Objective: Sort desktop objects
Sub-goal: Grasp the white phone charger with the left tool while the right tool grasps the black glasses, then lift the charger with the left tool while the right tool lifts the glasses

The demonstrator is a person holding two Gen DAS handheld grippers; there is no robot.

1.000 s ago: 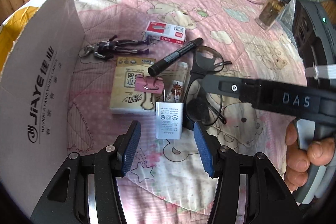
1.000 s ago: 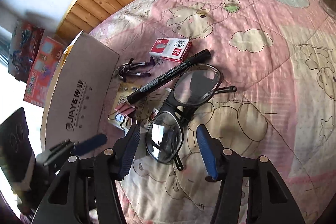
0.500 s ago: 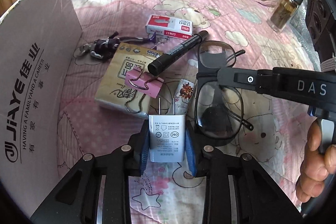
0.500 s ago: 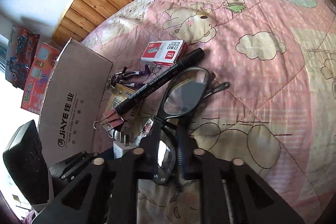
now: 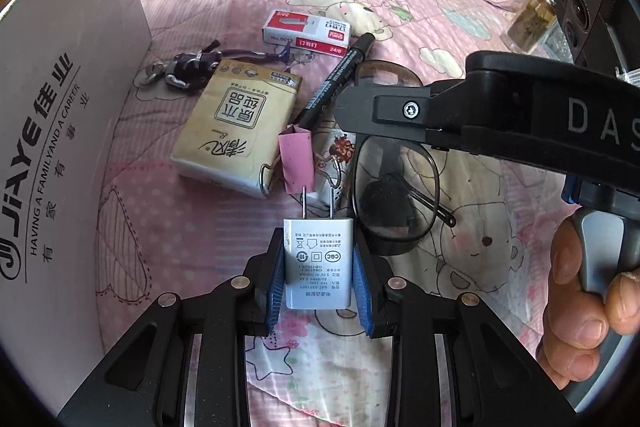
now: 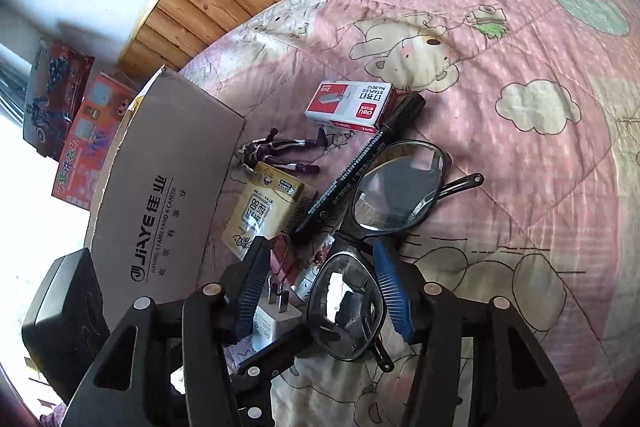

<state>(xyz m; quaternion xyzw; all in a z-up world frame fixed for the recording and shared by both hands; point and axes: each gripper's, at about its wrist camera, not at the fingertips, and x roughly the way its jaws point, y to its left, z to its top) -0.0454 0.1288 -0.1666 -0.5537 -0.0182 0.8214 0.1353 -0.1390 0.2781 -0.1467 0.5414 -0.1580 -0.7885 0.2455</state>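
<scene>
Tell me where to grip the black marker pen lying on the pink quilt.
Grip the black marker pen mid-barrel from above, fingers across its width. It lies flat and diagonal; its lower end crowds the black-framed glasses and pink binder clip.

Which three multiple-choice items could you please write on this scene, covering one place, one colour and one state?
1. Where does the tissue pack lie?
A. between the cardboard box and the marker
B. inside the cardboard box
C. on top of the marker

2. What colour is the binder clip?
A. green
B. black
C. pink

3. What state is the left gripper in?
A. open and empty
B. shut on the white charger
C. shut on the marker

Answers: A, the pack lies flat on the quilt between the two; C, its body is pink; B, both blue pads press the charger's sides.
</scene>
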